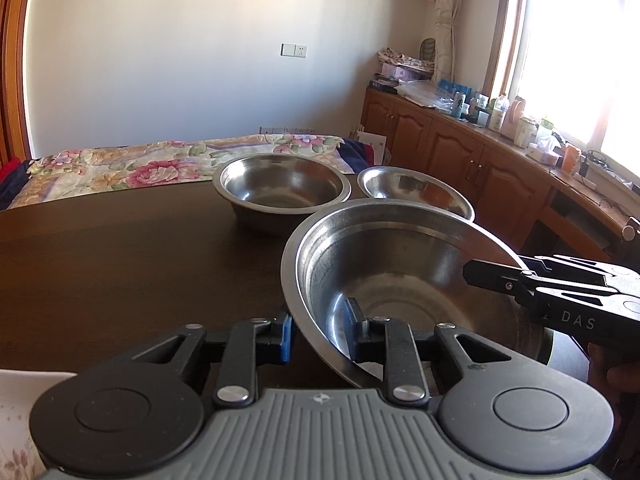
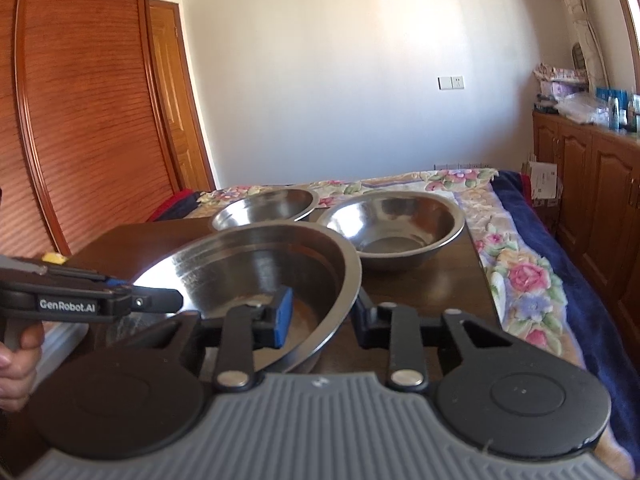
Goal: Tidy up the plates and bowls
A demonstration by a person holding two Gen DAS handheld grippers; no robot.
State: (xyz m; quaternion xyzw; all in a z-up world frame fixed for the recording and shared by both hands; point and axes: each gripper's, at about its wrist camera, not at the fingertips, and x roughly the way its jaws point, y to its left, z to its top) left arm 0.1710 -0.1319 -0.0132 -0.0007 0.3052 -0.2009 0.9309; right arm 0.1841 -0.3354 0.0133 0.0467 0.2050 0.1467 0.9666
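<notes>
A large steel bowl (image 1: 400, 280) sits close in front, also shown in the right wrist view (image 2: 256, 264). My left gripper (image 1: 320, 332) straddles its near left rim, one finger inside and one outside, with a gap to the rim. My right gripper (image 2: 320, 316) straddles the opposite rim the same way and also shows in the left wrist view (image 1: 492, 276). Two more steel bowls stand behind on the dark table (image 1: 120, 260): a deep one (image 1: 280, 188) and a smaller one (image 1: 412, 192).
A bed with a floral cover (image 1: 140, 168) lies beyond the table's far edge. Wooden cabinets (image 1: 460, 148) with clutter run under the window on the right. A wooden wardrobe (image 2: 80, 120) stands to the left. A white cloth (image 1: 16, 408) lies at the near left.
</notes>
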